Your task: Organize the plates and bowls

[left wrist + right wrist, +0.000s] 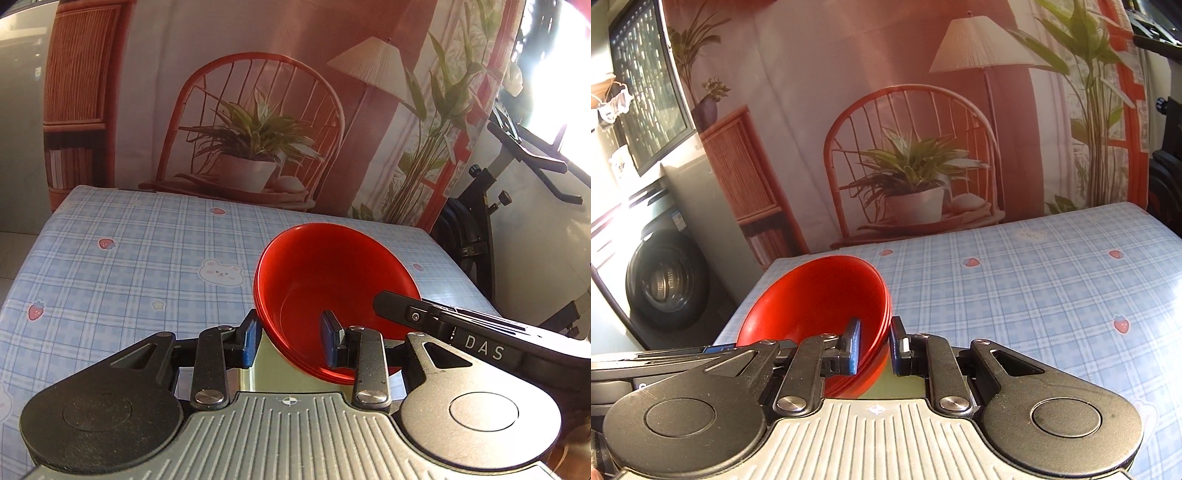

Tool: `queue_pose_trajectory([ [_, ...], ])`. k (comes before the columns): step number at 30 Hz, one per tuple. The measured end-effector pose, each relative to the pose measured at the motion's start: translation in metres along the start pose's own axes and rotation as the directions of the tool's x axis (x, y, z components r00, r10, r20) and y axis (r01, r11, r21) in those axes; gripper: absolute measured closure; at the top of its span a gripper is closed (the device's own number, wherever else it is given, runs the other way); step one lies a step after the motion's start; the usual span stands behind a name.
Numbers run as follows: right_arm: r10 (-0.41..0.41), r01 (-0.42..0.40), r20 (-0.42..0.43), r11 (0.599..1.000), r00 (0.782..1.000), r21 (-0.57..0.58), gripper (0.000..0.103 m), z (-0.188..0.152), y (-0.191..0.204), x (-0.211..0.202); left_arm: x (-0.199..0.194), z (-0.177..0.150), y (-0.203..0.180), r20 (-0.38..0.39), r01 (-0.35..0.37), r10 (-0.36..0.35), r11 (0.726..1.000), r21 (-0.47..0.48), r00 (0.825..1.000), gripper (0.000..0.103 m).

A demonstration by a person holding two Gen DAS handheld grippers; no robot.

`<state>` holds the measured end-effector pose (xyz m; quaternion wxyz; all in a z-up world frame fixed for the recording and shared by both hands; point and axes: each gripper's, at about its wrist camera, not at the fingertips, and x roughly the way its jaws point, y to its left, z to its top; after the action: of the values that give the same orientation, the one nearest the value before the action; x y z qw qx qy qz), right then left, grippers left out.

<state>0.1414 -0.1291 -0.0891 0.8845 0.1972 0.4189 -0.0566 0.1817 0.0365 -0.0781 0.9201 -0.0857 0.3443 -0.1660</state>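
A stack of red bowls (325, 280) is tilted, its rim between the blue pads of both grippers. My left gripper (291, 341) straddles the stack's left rim, one pad outside and one inside, jaws set wide; the pads look slightly apart from the wall. My right gripper (875, 345) straddles the stack's (820, 295) right rim the same way, pads close on the wall. A pale green plate (269, 373) lies under the stack; it also shows in the right wrist view (901, 386). The right gripper's body (461, 332) shows in the left wrist view.
The table (129, 266) has a blue checked cloth with strawberries and bears. A printed backdrop (258, 110) hangs behind it. An exercise bike (487, 206) stands at the right, a washing machine (665, 280) at the left.
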Motion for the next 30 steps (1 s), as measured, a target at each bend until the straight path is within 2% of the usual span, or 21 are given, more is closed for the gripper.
queue_pose_trajectory([
  [6, -0.029, 0.030, -0.049, 0.999, 0.998, 0.021, 0.087, -0.017, -0.017, 0.017, 0.027, -0.015, 0.005, -0.062, 0.005, -0.006, 1.000, -0.018, 0.998, 0.068],
  [18, -0.022, 0.033, -0.129, 0.996, 0.991, 0.085, 0.087, -0.046, -0.037, 0.033, 0.046, -0.032, 0.005, -0.129, -0.027, 0.027, 1.000, 0.003, 0.991, 0.068],
  [30, -0.018, 0.034, -0.163, 0.995, 0.986, 0.099, 0.087, -0.058, -0.046, 0.041, 0.054, -0.041, -0.002, -0.138, -0.070, 0.075, 0.997, 0.044, 0.988, 0.068],
])
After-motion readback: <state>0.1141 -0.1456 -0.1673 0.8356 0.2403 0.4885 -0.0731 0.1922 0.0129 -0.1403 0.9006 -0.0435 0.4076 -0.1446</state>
